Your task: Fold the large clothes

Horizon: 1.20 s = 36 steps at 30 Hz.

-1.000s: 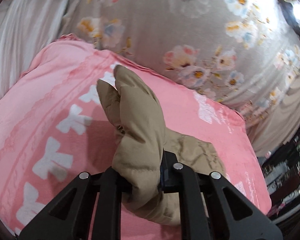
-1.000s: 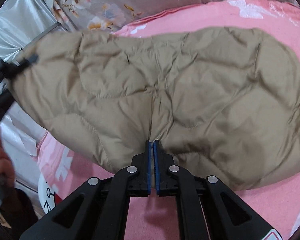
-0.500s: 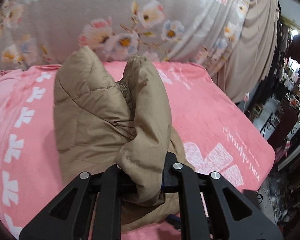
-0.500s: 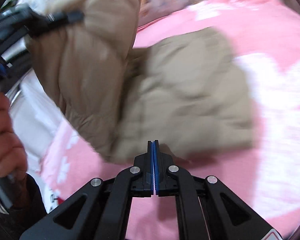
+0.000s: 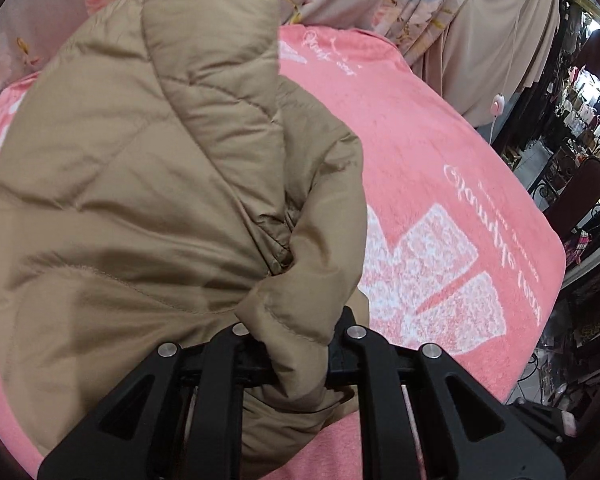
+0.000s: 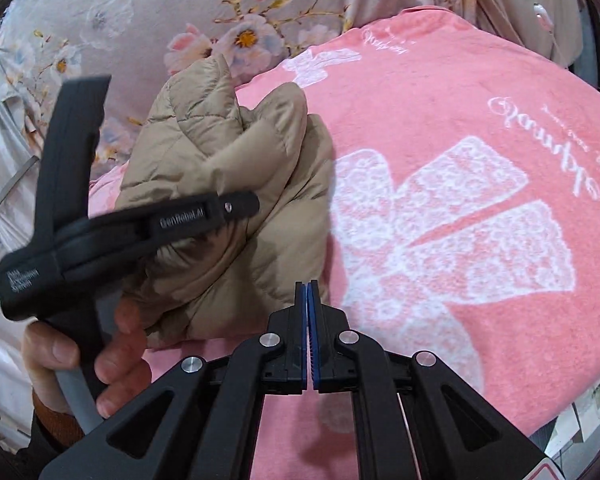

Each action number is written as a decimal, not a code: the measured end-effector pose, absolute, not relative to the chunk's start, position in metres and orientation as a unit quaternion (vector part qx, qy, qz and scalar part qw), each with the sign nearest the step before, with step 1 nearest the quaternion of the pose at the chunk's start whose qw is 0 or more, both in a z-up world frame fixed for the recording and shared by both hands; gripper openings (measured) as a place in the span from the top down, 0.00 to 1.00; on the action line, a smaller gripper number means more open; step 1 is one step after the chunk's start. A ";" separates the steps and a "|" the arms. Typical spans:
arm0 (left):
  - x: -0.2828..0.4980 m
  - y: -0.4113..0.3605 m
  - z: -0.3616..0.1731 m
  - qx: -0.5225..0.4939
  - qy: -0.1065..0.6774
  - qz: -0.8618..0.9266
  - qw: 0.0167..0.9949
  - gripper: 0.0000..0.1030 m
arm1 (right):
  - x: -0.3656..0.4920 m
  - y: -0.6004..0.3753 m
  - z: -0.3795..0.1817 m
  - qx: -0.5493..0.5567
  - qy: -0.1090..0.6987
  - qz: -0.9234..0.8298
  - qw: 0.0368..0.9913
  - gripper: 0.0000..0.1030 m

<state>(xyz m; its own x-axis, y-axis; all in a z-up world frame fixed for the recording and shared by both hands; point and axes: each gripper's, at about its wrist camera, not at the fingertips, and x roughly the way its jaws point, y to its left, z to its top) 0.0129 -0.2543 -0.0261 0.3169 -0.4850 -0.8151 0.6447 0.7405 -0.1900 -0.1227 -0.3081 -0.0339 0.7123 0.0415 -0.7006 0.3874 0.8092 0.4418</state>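
A tan quilted puffer jacket [image 5: 148, 184] fills the left of the left wrist view, bunched and lifted above the pink blanket [image 5: 440, 168]. My left gripper [image 5: 296, 356] is shut on a thick fold of it. In the right wrist view the jacket [image 6: 236, 200] hangs bunched at left centre, with the left gripper [image 6: 236, 208] clamped on it and a hand below. My right gripper [image 6: 310, 336] is shut and empty, just right of the jacket's lower edge, over the blanket [image 6: 460, 140].
The pink blanket with white bow prints covers the bed. A grey floral cloth [image 6: 220, 12] lies behind it. Beige curtains [image 5: 500, 20] and cluttered shop shelves [image 5: 580, 128] stand past the bed's right edge.
My right gripper has let go of the jacket and now stands shut and empty. My left gripper has swung right, gathering the jacket into a bunch.
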 end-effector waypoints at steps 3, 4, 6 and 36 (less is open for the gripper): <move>0.009 -0.255 -0.026 0.084 0.465 -0.353 0.807 0.84 | -0.127 -0.326 -0.030 0.300 0.358 -0.108 0.878 0.93; 0.008 -0.252 -0.022 0.077 0.465 -0.358 0.806 0.82 | -0.130 -0.329 -0.025 0.301 0.353 -0.110 0.879 0.93; 0.005 -0.242 -0.006 0.058 0.469 -0.374 0.798 0.68 | -0.136 -0.336 -0.016 0.295 0.343 -0.113 0.884 0.92; 0.140 -0.110 0.098 0.018 0.378 -0.162 0.911 0.31 | 0.084 -0.330 0.046 0.264 0.364 -0.079 0.890 0.82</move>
